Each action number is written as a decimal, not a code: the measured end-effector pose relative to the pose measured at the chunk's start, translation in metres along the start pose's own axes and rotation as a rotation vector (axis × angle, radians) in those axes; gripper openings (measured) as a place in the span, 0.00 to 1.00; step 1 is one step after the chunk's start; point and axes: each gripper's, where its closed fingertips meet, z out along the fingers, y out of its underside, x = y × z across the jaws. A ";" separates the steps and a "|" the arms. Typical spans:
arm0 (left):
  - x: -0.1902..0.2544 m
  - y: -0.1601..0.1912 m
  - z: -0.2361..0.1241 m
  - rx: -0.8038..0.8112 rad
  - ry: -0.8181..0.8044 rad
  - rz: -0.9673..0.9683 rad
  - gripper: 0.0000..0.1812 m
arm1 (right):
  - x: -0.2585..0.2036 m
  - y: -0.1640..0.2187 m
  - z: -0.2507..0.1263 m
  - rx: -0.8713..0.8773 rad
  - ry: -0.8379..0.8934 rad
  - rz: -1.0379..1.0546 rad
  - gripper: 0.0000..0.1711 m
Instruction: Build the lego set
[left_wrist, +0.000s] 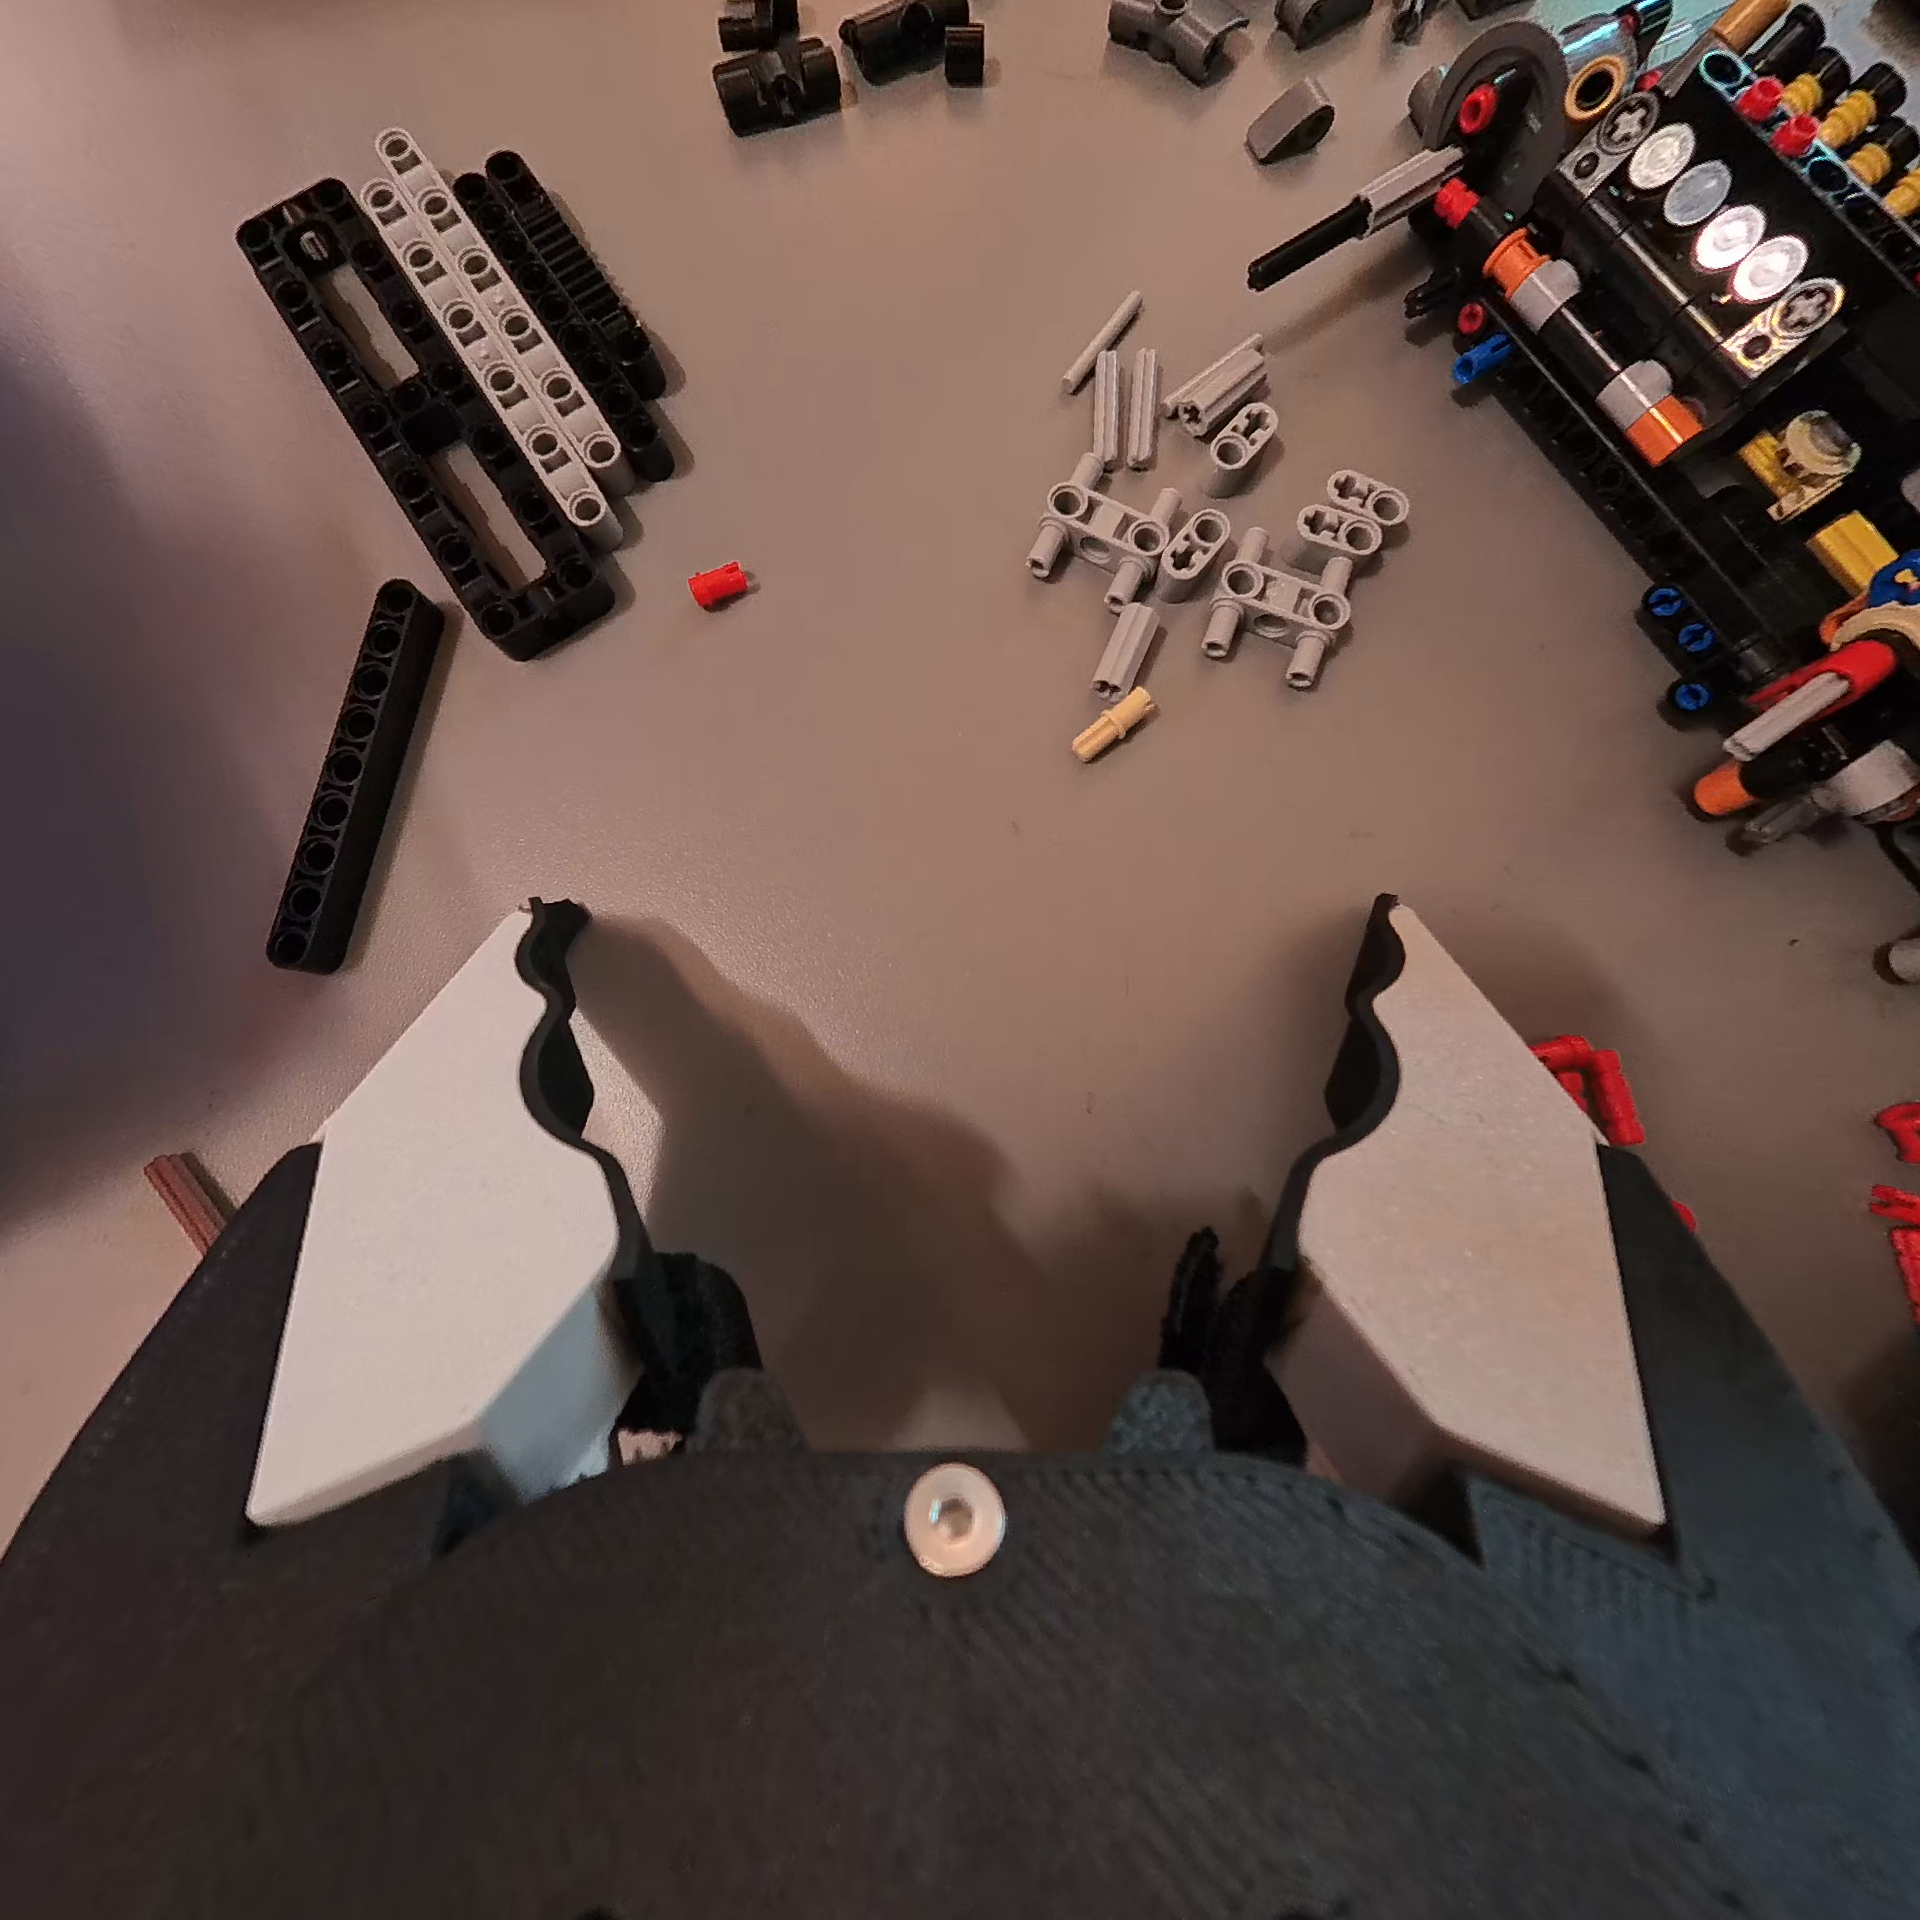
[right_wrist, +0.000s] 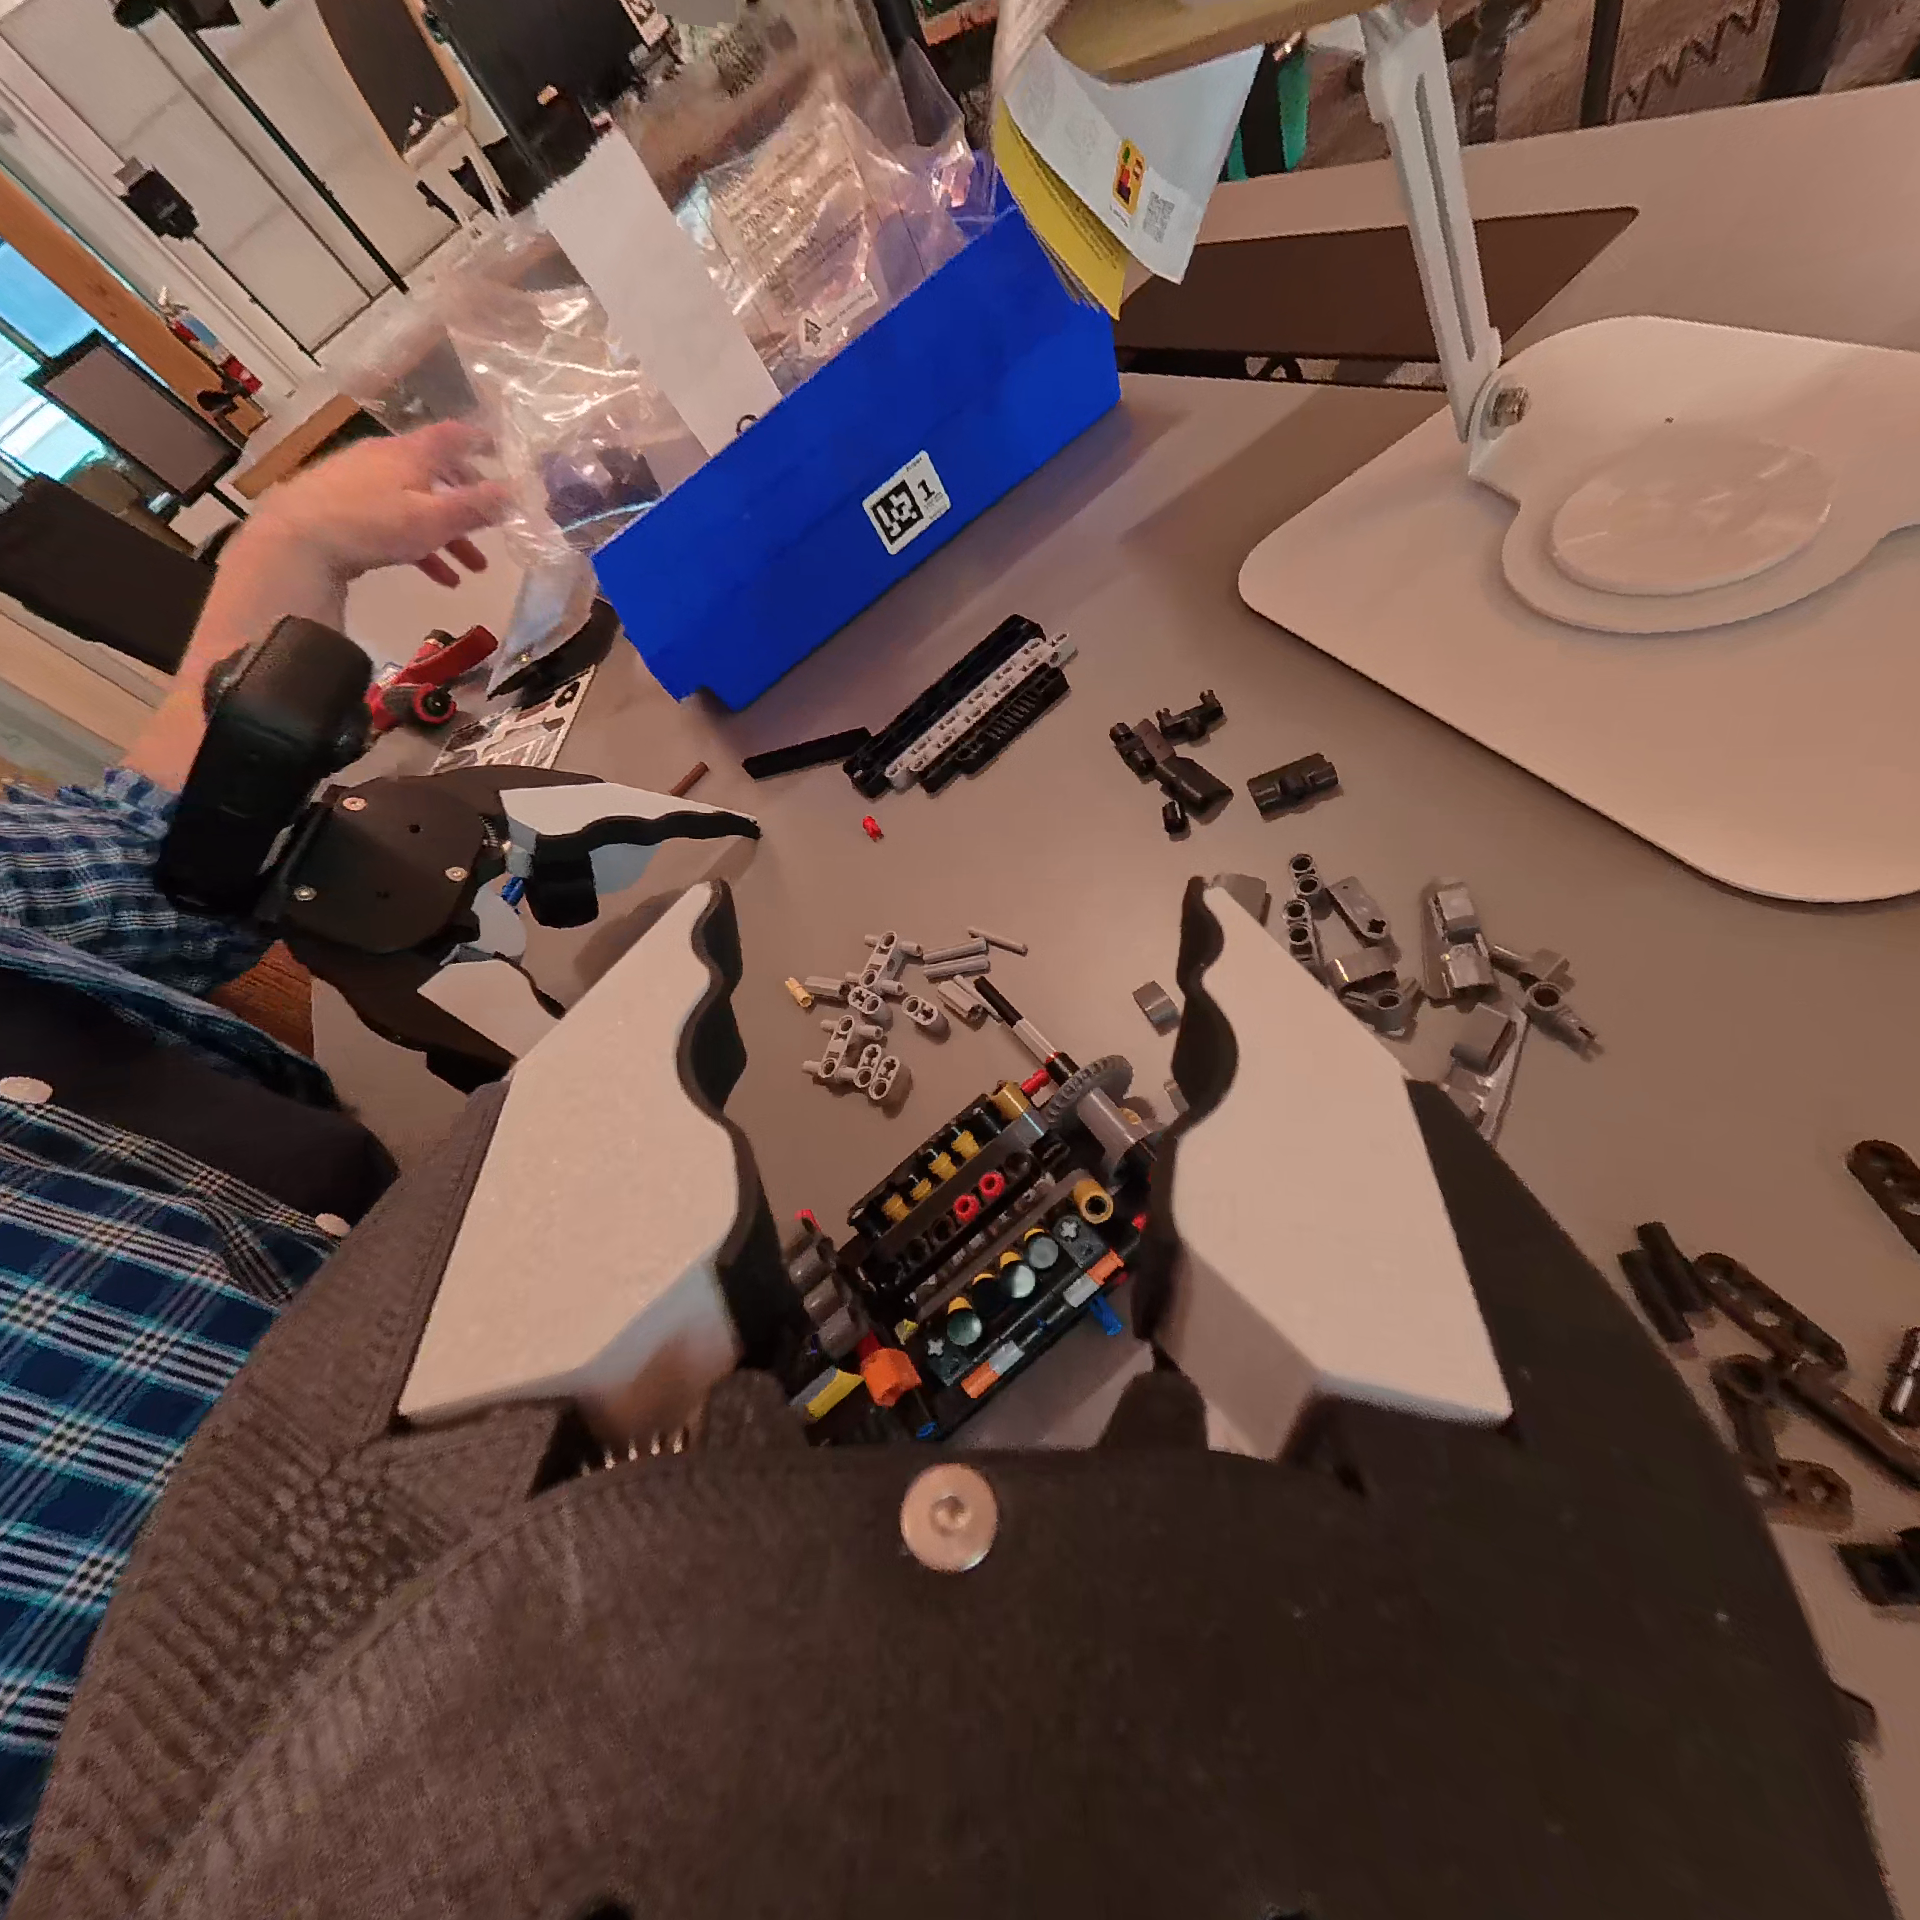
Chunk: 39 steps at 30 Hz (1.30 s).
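Note:
My left gripper (left_wrist: 968, 914) is open and empty, low over bare grey table (left_wrist: 883, 790). Ahead of it lie a small red pin (left_wrist: 717, 584), a tan pin (left_wrist: 1112, 724) and a pile of light grey connectors and axles (left_wrist: 1216, 520). The partly built black model (left_wrist: 1714, 364) stands at its right. My right gripper (right_wrist: 956, 894) is open and empty, jaws wide, above the same model (right_wrist: 987, 1247), which sits on the table between its fingers. The left gripper's fingers (right_wrist: 623, 816) show at the left of the right wrist view.
Stacked black and grey beams (left_wrist: 447, 384) and a single black beam (left_wrist: 353, 774) lie far left. Red parts (left_wrist: 1590, 1081) lie at the right. A blue bin (right_wrist: 862, 499) with plastic bags, a white stand base (right_wrist: 1662, 623), dark grey parts (right_wrist: 1403, 956) and black connectors (right_wrist: 1195, 758) lie beyond. A person's hand (right_wrist: 384, 509) is by the bags. The small red pin (left_wrist: 717, 584) lies some 6 cm from my left tips, 20 cm from my right tips. It turns up in the right wrist view (right_wrist: 865, 823) as well.

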 end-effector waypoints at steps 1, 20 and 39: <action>0.000 0.000 0.000 0.000 0.000 0.000 0.79 | -0.003 -0.001 -0.001 0.009 -0.010 -0.003 0.49; 0.000 0.000 0.000 0.000 0.000 0.000 0.79 | -0.025 0.013 -0.079 0.152 -0.062 -0.082 0.48; 0.000 0.000 0.000 0.000 0.000 0.000 0.79 | -0.010 0.027 -0.141 0.178 0.068 -0.080 0.48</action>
